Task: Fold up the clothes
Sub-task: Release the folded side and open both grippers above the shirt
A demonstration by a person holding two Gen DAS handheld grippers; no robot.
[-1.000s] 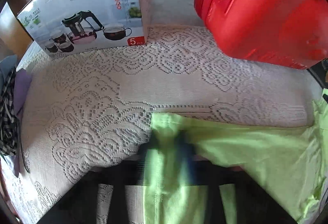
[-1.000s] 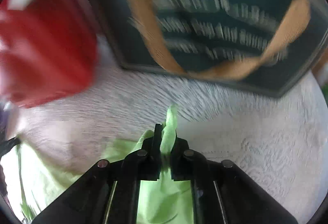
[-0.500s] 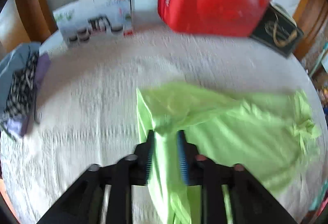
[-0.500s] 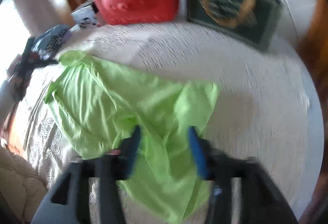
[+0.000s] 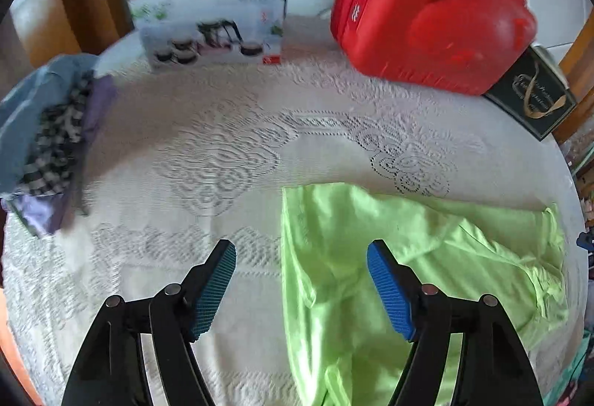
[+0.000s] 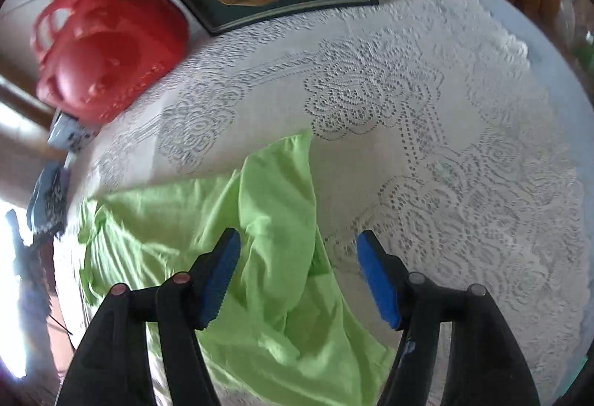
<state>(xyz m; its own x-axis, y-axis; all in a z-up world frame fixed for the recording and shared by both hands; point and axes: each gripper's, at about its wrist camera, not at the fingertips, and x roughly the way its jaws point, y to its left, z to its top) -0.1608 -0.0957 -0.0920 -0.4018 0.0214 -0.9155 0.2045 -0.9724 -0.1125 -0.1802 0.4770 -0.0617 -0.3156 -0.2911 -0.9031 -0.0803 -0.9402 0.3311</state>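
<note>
A lime-green garment [image 5: 408, 257] lies spread on the white lace tablecloth [image 5: 222, 153]. My left gripper [image 5: 300, 257] hangs above its left edge, jaws still opening, blue pads wide apart and touching nothing. In the right wrist view the same green garment [image 6: 260, 220] lies rumpled below my right gripper [image 6: 297, 250]. That gripper is open over the garment's right edge, and its pads press on no cloth.
A red plastic case [image 5: 427, 16] and a tea-set box [image 5: 215, 23] stand at the back of the table. A dark green box [image 5: 531, 98] sits at the back right. Folded blue, checked and purple clothes [image 5: 52, 131] are piled at the left edge.
Both grippers were shut on the green garment a second ago. They have let go, opened wide and pulled back, and the garment has dropped onto the cloth.
</note>
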